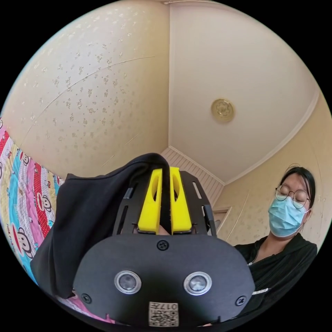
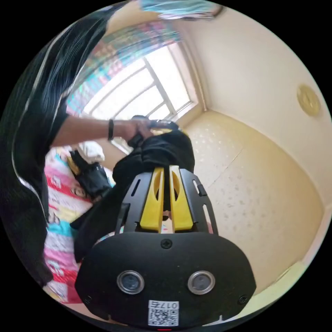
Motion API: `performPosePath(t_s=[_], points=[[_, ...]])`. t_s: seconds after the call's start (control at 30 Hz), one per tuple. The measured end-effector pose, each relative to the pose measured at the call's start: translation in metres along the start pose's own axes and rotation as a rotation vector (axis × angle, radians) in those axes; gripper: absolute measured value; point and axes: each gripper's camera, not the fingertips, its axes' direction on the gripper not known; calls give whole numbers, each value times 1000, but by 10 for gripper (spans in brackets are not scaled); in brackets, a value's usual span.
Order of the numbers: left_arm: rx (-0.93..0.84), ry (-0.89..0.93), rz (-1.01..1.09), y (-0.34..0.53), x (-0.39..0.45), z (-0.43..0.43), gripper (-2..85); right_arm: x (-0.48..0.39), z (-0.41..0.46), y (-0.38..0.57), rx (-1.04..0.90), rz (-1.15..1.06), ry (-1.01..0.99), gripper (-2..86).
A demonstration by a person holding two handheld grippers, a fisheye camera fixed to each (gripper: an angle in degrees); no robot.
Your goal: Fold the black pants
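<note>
We hold the pants (image 1: 86,214) up over the bed (image 1: 24,193), both grippers (image 1: 165,173) (image 2: 166,171) pinching them. Next we lay them flat.

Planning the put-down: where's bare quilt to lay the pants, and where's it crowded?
Free: the bright patchwork cartoon-print quilt beside the hanging black fabric pants, and the quilt strip between the person's dark sleeve and the pants. Crowded: the black bundle and white cloth near the window.
</note>
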Motion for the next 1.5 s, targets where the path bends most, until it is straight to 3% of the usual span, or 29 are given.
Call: performPosePath(t_s=[0.07, 0.17, 0.27, 0.33, 0.43, 0.63, 0.8, 0.93, 1.0, 1.1, 1.23, 1.37, 1.5], points=[[-14, -21, -15, 5, -6, -4, 49, 50, -15, 14, 167, 408, -138, 28], [-99, -5, -61, 14, -21, -2, 74, 107, -19, 48, 380, 822, -302, 19], [-240, 84, -113, 24, -35, 5, 140, 143, -21, 67, 441, 1028, -289, 14], [-350, 187, -145, 36, -41, 6, 183, 157, -27, 56, 389, 972, -227, 12], [-454, 213, -99, 51, -36, -4, 171, 167, -37, 19, 283, 812, -96, 10], [-368, 397, 151, 75, 17, -44, 133, 196, -55, -37, 234, 730, 65, 9], [-489, 132, 559, 118, 92, -38, 173, 224, -56, -94, 102, 657, 289, 10], [-420, -105, 1051, 189, 159, -34, 175, 242, -46, -138, 11, 544, 444, 10], [-360, -237, 1158, 213, 172, -34, 172, 249, -46, -156, -5, 519, 450, 11], [-216, -370, 1082, 228, 172, -39, 180, 248, -51, -180, -2, 500, 445, 11], [3, -330, 846, 224, 167, -72, 146, 233, -65, -198, 18, 448, 425, 12], [141, -266, 738, 220, 167, -121, 81, 235, -86, -187, 4, 488, 366, 12], [208, -378, 645, 200, 178, -171, 69, 238, -91, -169, -68, 453, 266, 12]])
